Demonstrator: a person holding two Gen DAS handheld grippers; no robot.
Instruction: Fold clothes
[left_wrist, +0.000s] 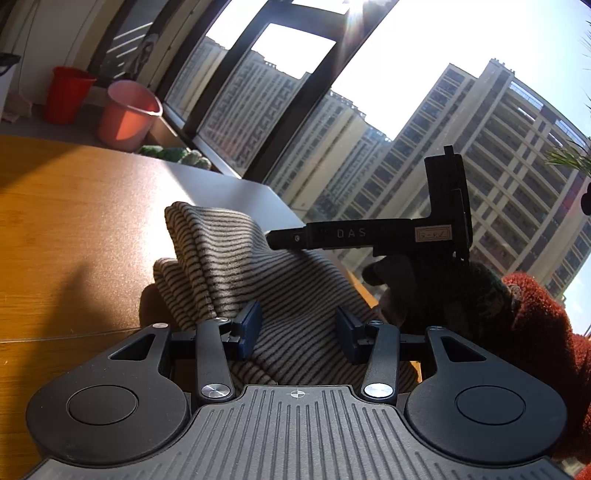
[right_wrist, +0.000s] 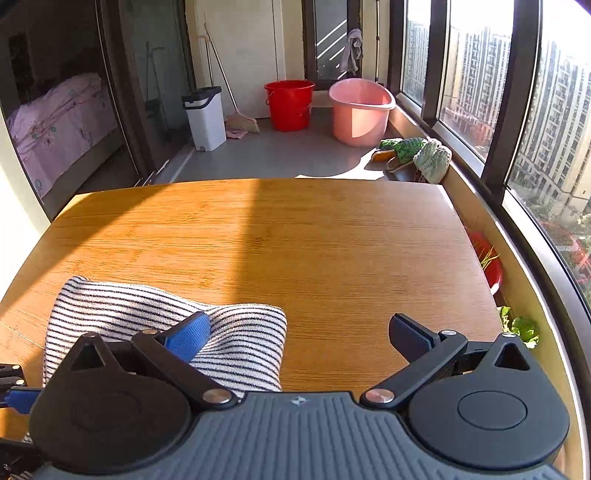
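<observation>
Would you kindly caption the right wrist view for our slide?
Open right gripper above a folded black-and-white striped cloth on the sunlit wooden table.

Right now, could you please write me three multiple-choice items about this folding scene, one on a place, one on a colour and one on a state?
1. Where does the black-and-white striped cloth lie?
A. on the wooden table
B. in the pink plastic tub
C. on the floor

2. What colour is the round bucket beside the pink tub?
A. blue
B. red
C. green

3. How does the right tool stand?
A. shut on the cloth
B. shut on nothing
C. open, with nothing clamped

Answers:
1 A: the right wrist view shows the cloth resting on the tabletop.
2 B: the bucket left of the tub is plainly red.
3 C: its blue pads stand wide apart, one over the cloth, one over bare wood.
</observation>
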